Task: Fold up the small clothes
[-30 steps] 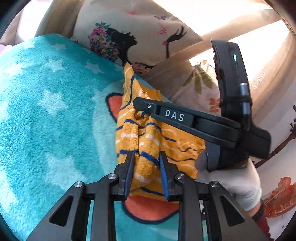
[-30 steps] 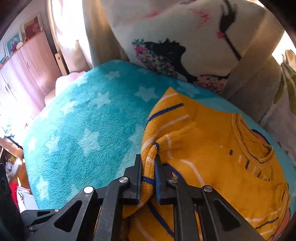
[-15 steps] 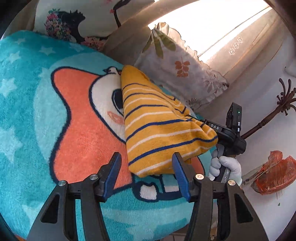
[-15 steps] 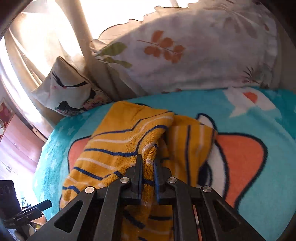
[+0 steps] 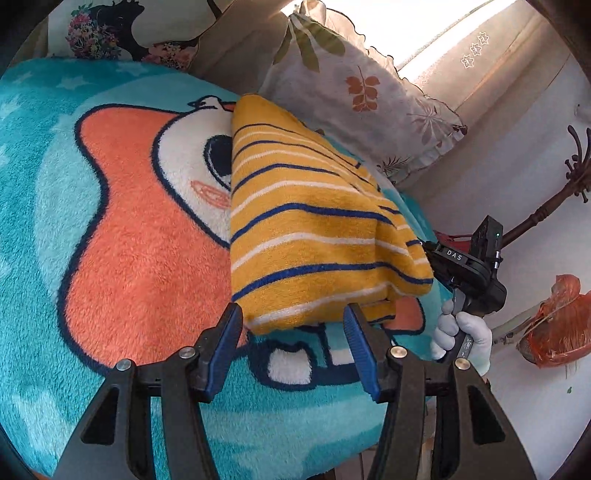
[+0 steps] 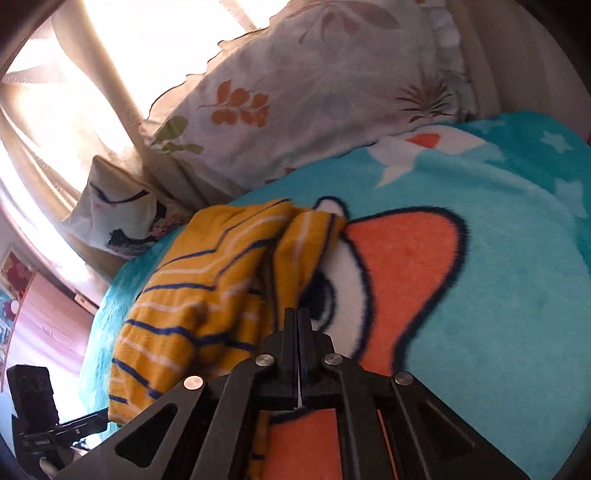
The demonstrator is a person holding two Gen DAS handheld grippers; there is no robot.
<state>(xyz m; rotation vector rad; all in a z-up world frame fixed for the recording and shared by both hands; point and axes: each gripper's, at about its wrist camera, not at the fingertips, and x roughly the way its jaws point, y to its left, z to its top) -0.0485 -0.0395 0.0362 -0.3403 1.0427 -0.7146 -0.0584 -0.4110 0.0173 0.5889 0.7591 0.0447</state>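
Left wrist: folded yellow sweater (image 5: pixel 310 236) (striped) on blanket (image 5: pixel 129 266).

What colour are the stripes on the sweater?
Blue and white, on the yellow sweater; clearest in the left wrist view.

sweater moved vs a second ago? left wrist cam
Yes. The yellow striped sweater was bunched by the dark floral cushion; now it lies folded flat nearer the leaf-print pillow, over the blanket's orange cartoon.

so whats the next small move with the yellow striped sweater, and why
Probably bring the open left hand-held gripper forward onto the yellow striped sweater's near hem and close. The sweater lies folded on the blanket, and the right hand-held gripper is shut beside it, apparently holding nothing.
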